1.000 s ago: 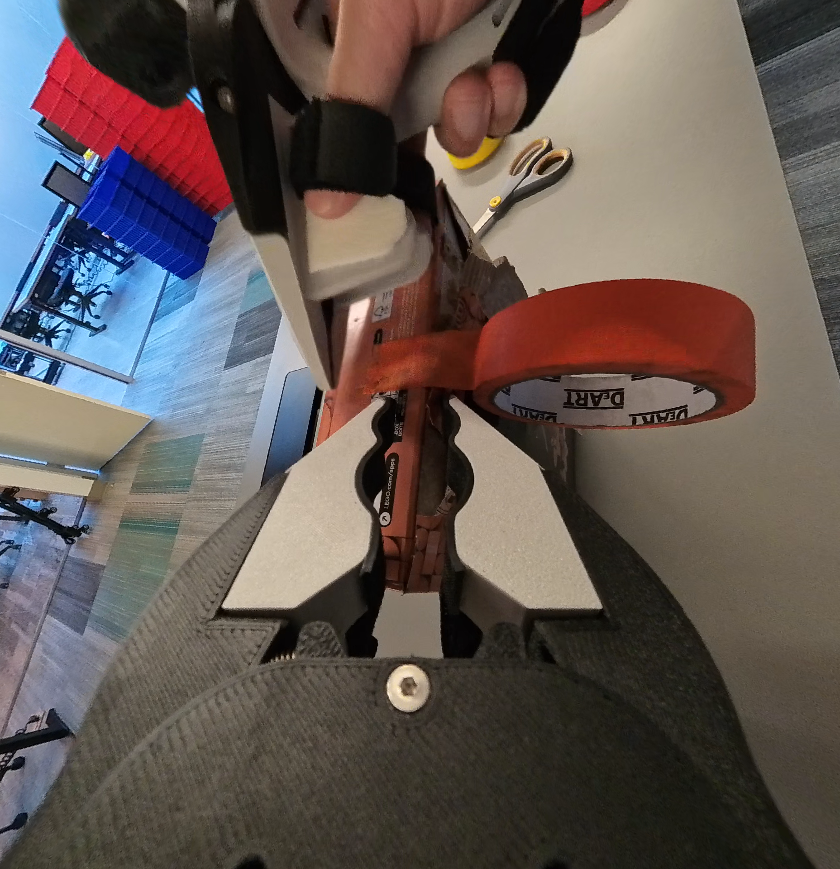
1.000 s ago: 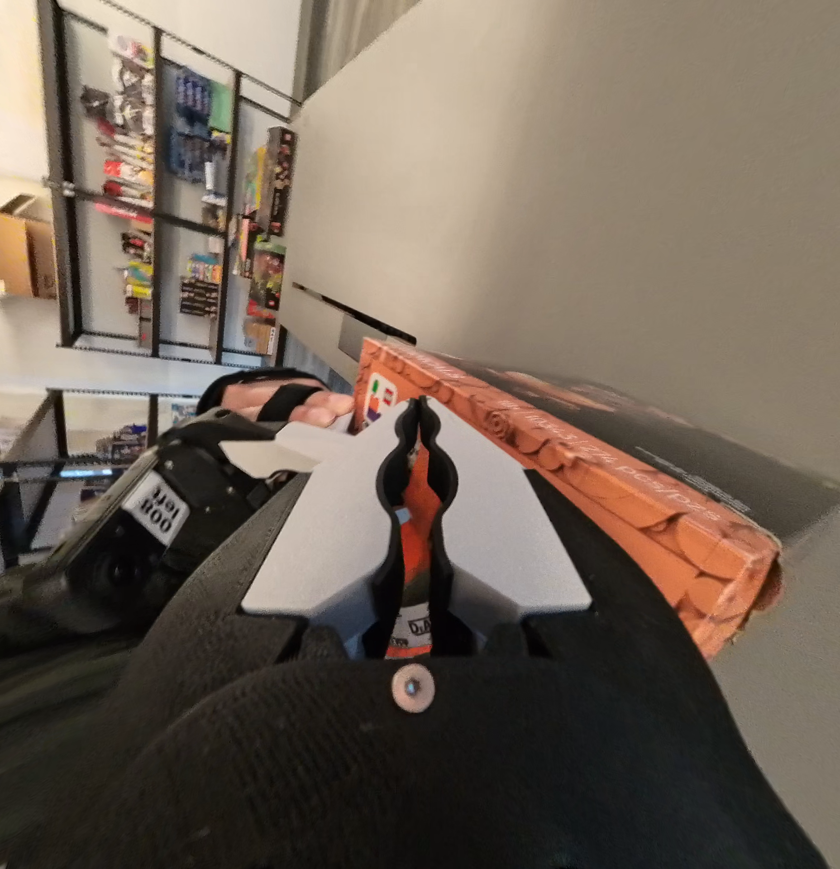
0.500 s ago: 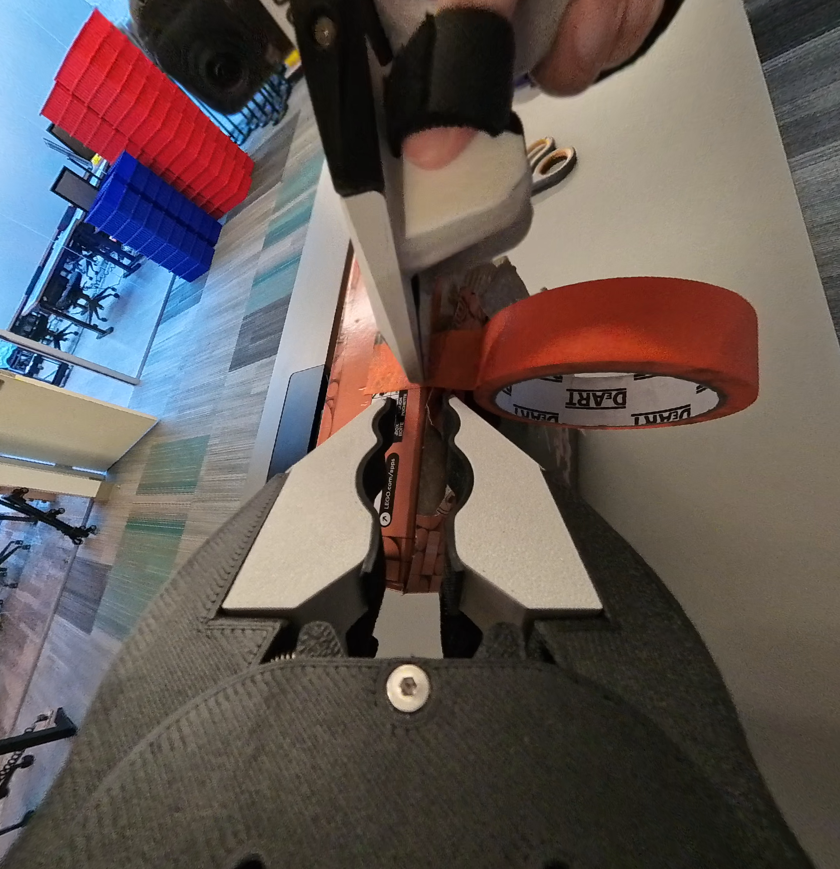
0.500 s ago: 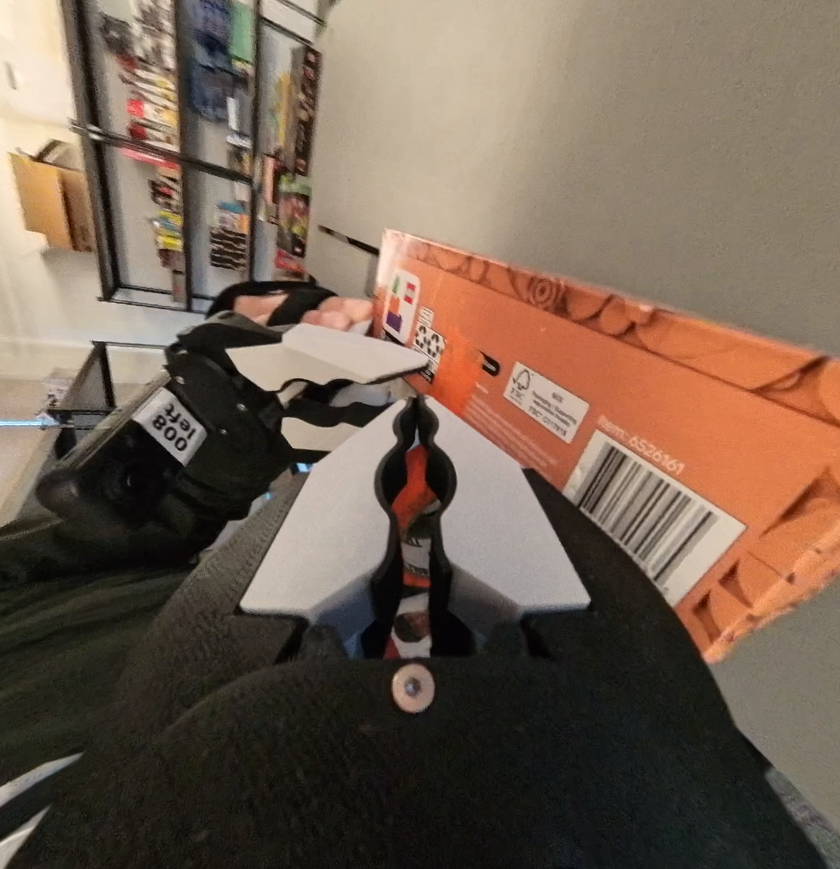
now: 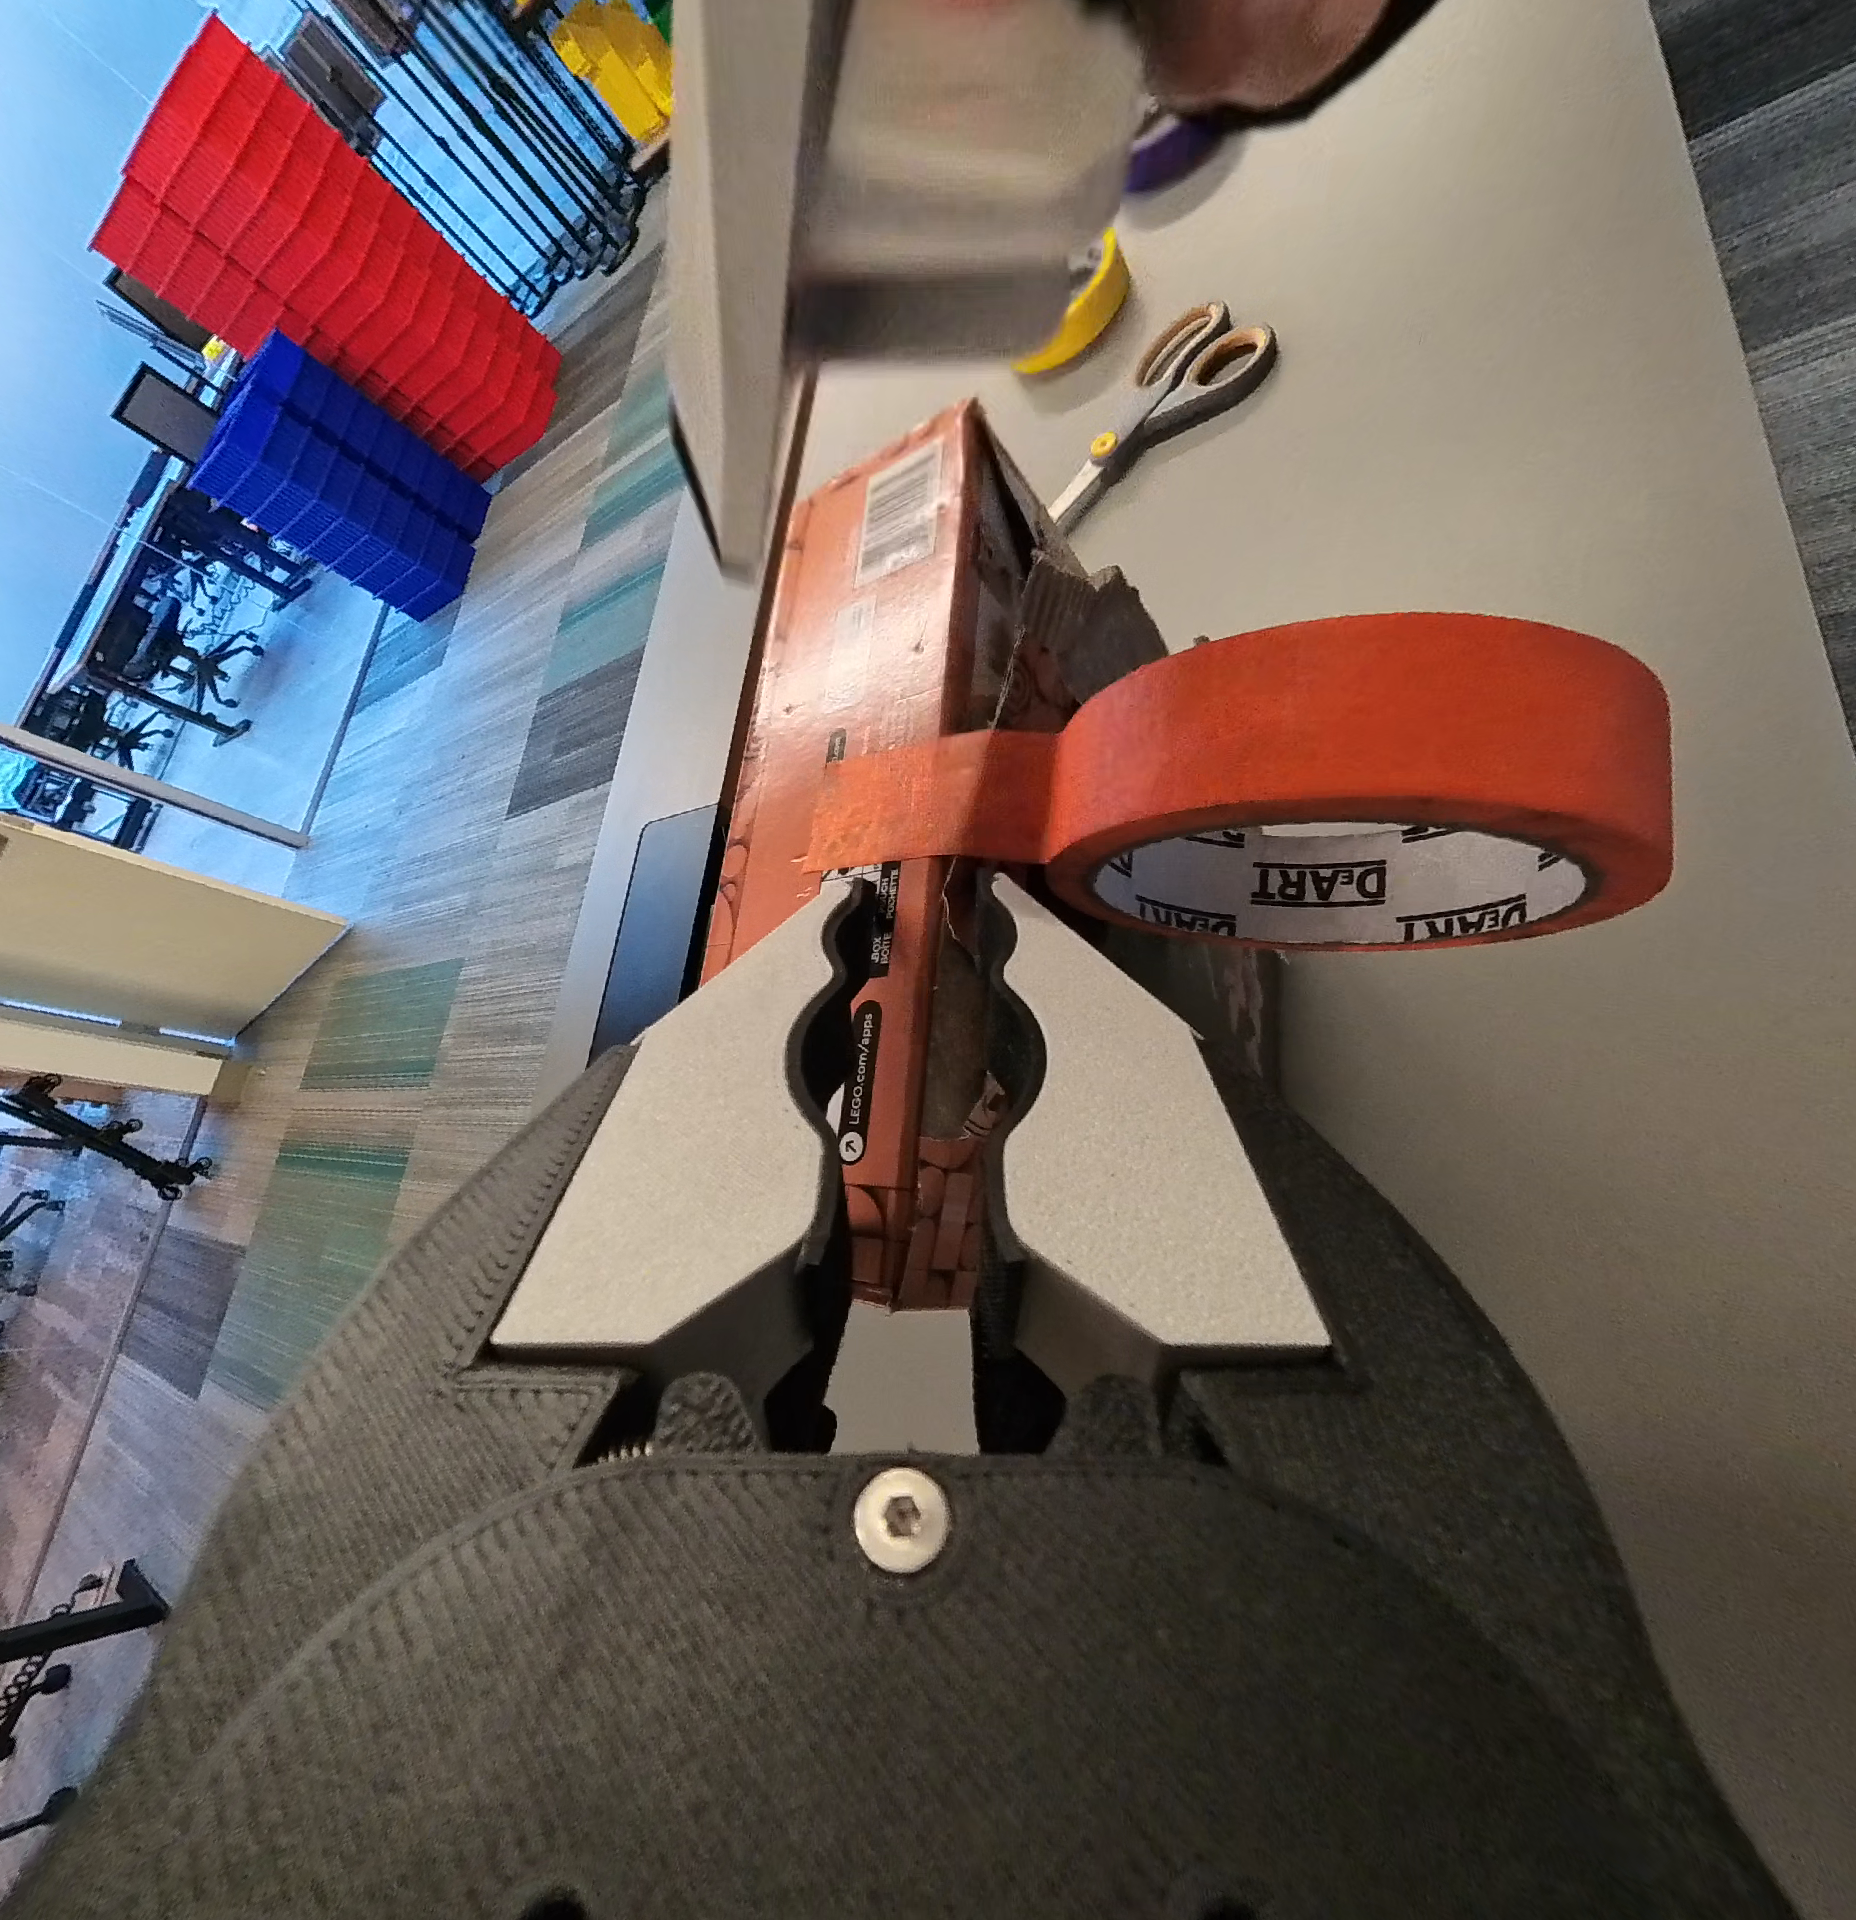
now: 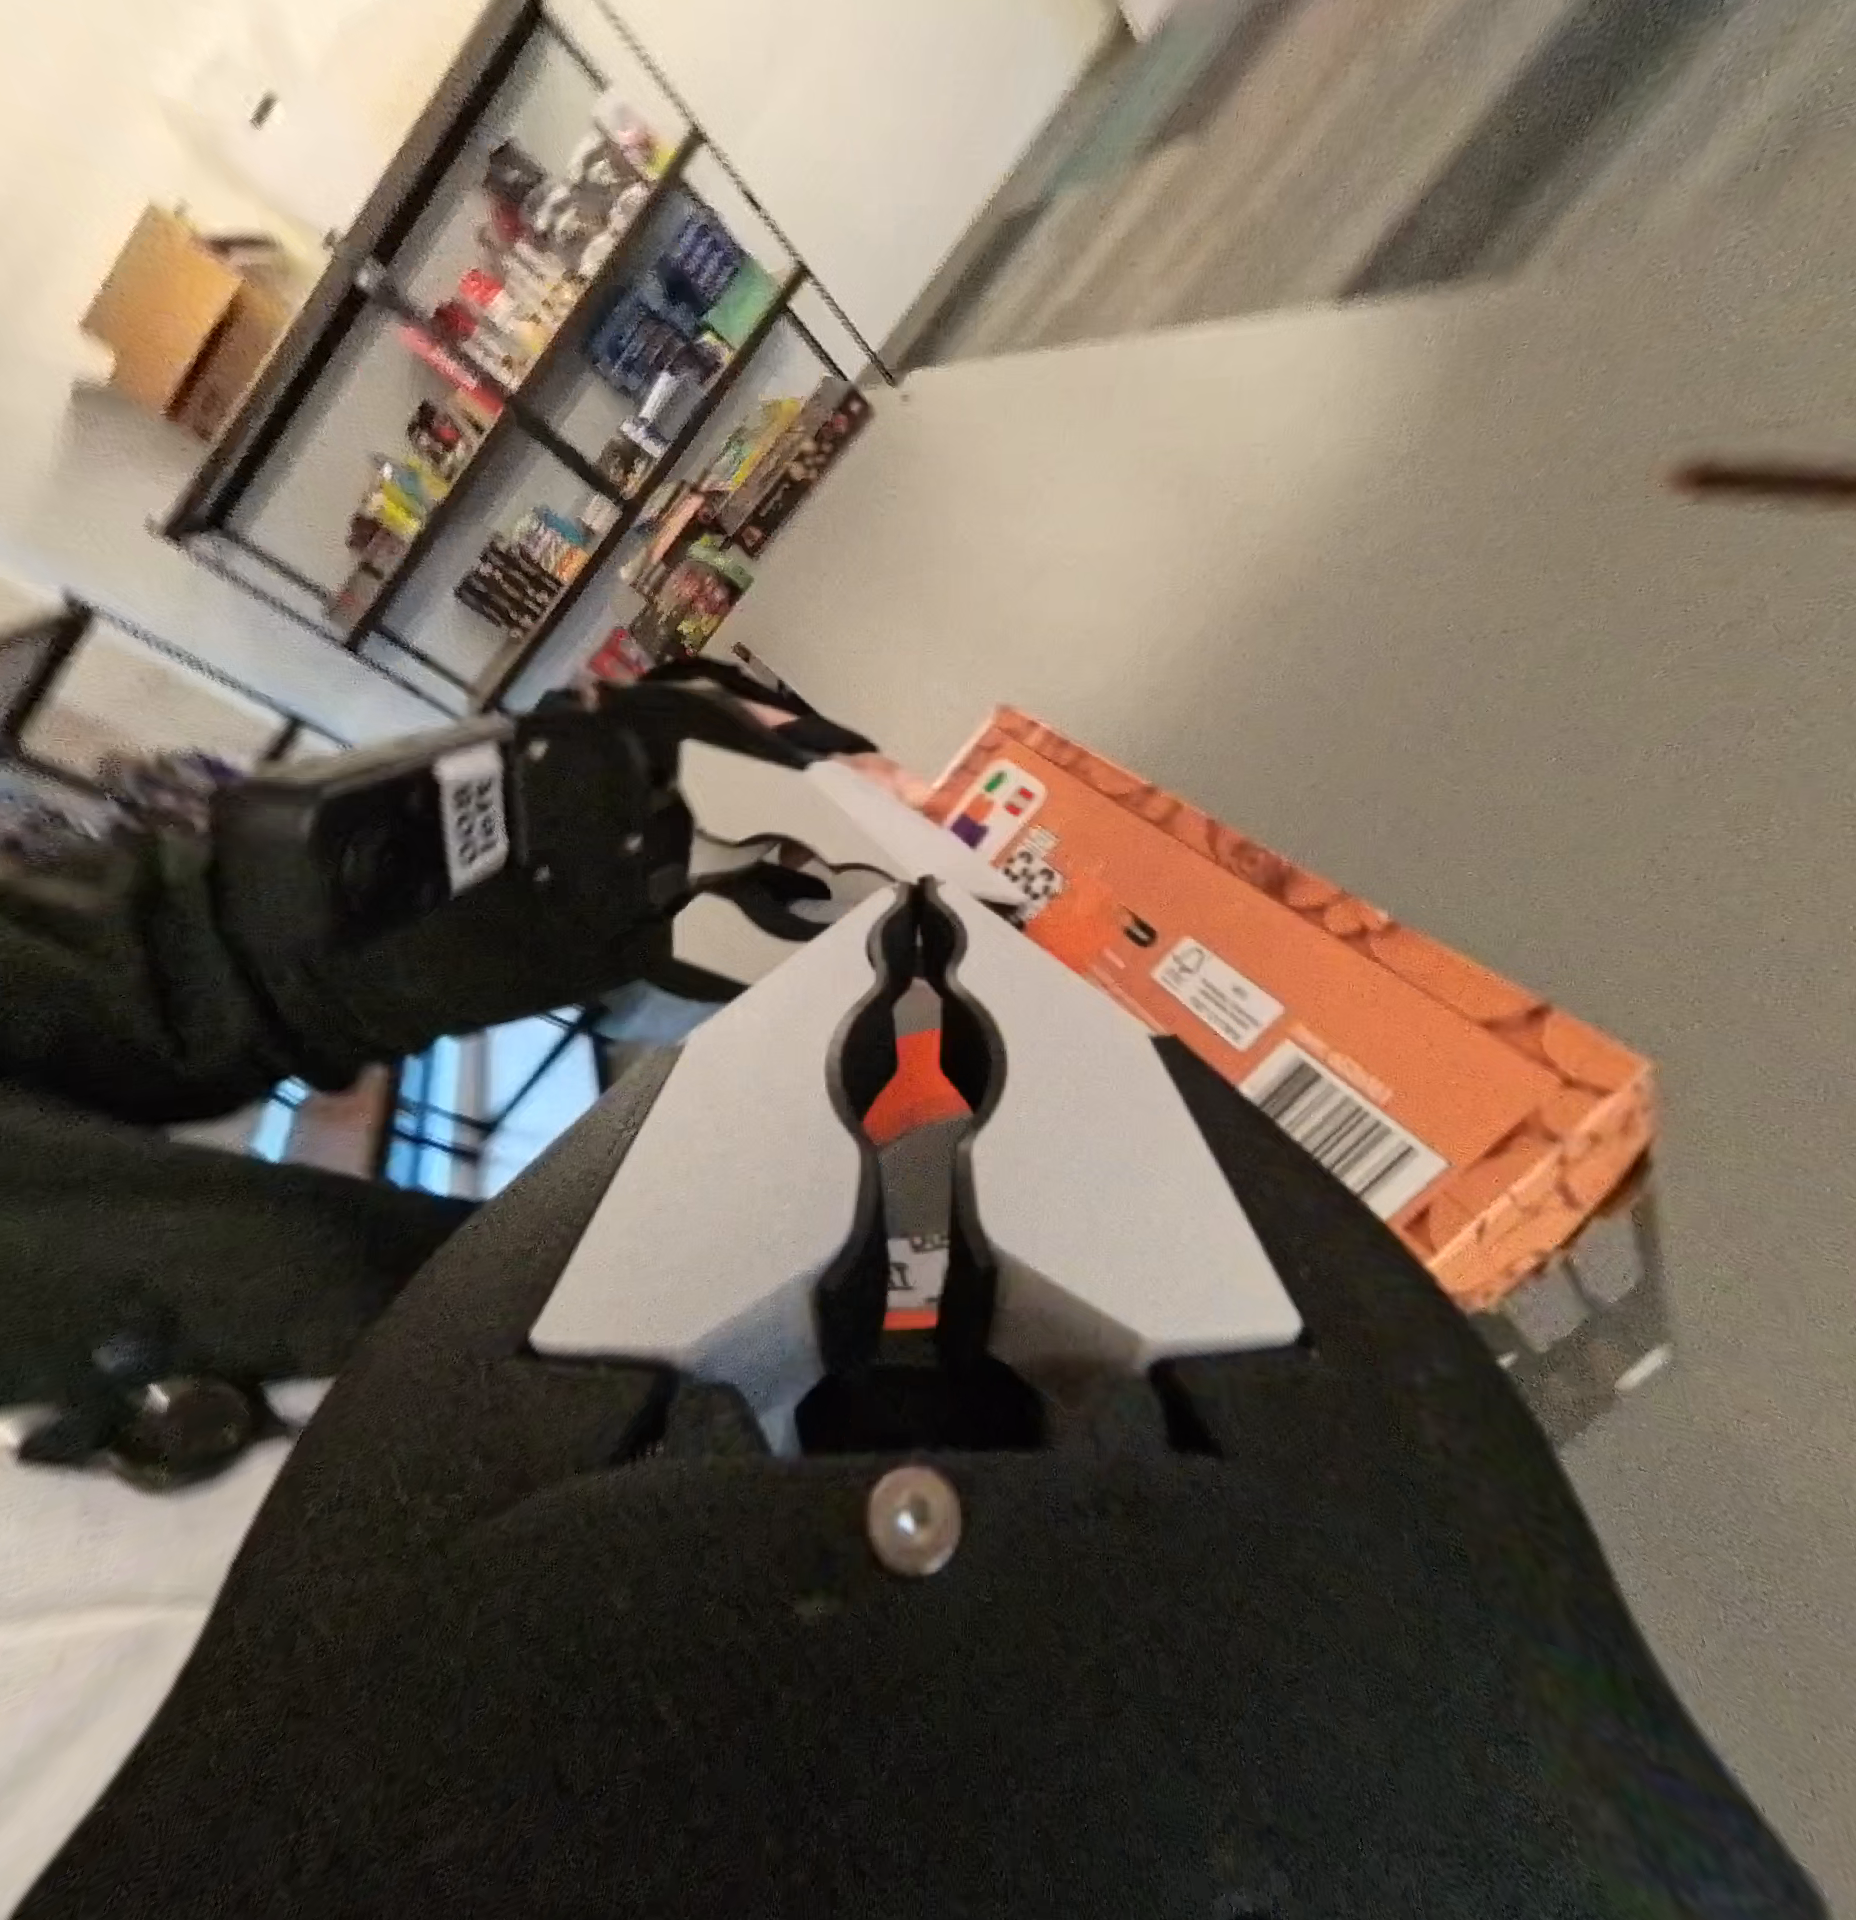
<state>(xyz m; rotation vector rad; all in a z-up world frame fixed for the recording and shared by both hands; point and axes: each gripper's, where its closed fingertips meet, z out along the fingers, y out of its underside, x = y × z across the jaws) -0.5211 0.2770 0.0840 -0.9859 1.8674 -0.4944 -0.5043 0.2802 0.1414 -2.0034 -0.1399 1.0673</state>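
In the left wrist view, red and blue stacked bins (image 5: 321,343) stand far off at the left, beyond a striped floor. Next comes the left gripper (image 5: 916,914), its jaws clamped on the near end of a flat orange box (image 5: 862,665) that stands on its narrow edge on the grey table (image 5: 1526,1247). A strip of orange tape runs across the box's upper face to the orange tape roll (image 5: 1360,769) just to its right — the roll hangs beside the box, tied to it by that strip. Past the box lie scissors (image 5: 1163,416) and a yellow thing, partly hidden.

The right gripper (image 6: 922,894) has its fingers together; something orange shows between them lower down — likely tape, though the view is blurred. In its view the box lies to the right, with dark shelves (image 6: 550,436) behind.
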